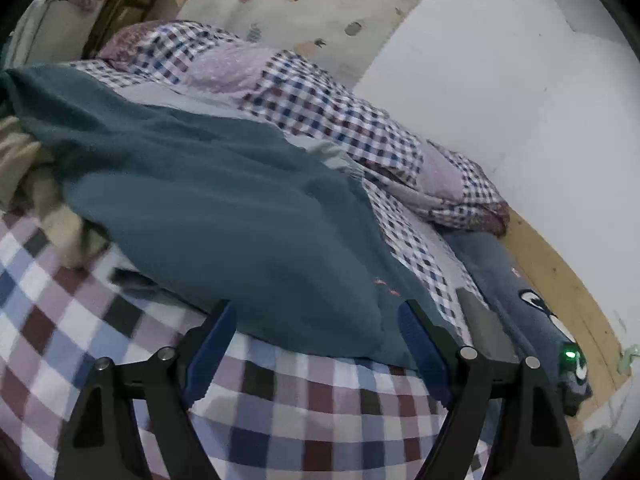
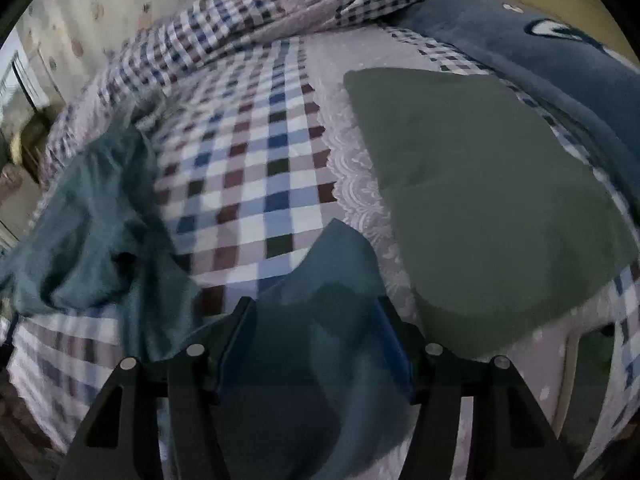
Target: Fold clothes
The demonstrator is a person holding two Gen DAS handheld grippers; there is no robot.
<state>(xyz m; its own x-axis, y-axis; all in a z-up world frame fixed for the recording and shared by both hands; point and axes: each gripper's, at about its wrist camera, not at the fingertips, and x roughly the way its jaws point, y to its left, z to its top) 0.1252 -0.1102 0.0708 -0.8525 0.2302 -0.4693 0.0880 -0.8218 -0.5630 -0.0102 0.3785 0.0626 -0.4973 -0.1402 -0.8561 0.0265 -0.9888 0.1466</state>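
On the checked bedspread (image 2: 256,168), the left gripper (image 1: 316,344) stands wide open with the near hem of the teal garment (image 1: 224,216) lying between its fingers, while the right gripper (image 2: 316,340) stands spread around a teal fold, grip unclear, beside a folded grey cloth (image 2: 480,200).

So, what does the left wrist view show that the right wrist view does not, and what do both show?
Only the left wrist view shows the beige crumpled cloth, the white wall and the open left gripper, its jaws apart near the hem of the teal garment.

Only the right wrist view shows the flat grey-green folded cloth, the white lace trim and the right gripper with teal fabric lying between its jaws.

Both show the teal garment, the checked bedsheet, the rumpled checked quilt and the dark blue plush blanket.
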